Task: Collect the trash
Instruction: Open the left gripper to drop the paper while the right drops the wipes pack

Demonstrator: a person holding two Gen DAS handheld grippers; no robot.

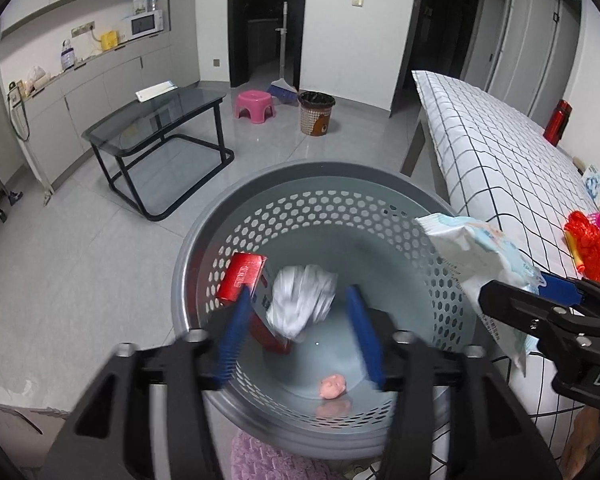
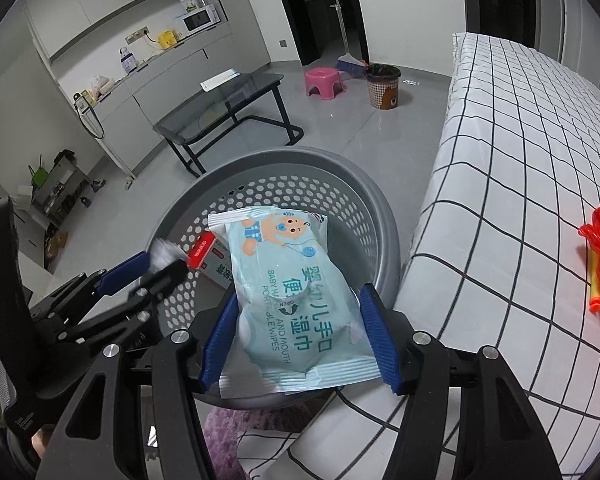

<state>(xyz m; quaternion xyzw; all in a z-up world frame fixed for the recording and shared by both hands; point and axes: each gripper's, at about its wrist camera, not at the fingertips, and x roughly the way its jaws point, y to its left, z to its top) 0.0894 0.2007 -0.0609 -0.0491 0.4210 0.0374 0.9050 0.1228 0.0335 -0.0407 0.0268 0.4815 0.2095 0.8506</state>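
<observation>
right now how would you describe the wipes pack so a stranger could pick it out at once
Find the grey perforated basket on the floor beside the checked bed. Over its opening, the right tongs grip a flat pale blue baby wipes pack. Unlike the red box and white crumpled wad inside, it has a cartoon baby printed on it.

Grey tiled floor (image 1: pixel 100 248), glass table (image 1: pixel 156 120), pink stool (image 1: pixel 255 103), checked bed (image 2: pixel 520 168).

White wad (image 1: pixel 303 301) motion-blurred, unidentifiable.

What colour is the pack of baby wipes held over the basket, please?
Light blue and white, with a cartoon baby printed on it; the wipes pack shows best in the right wrist view.
</observation>
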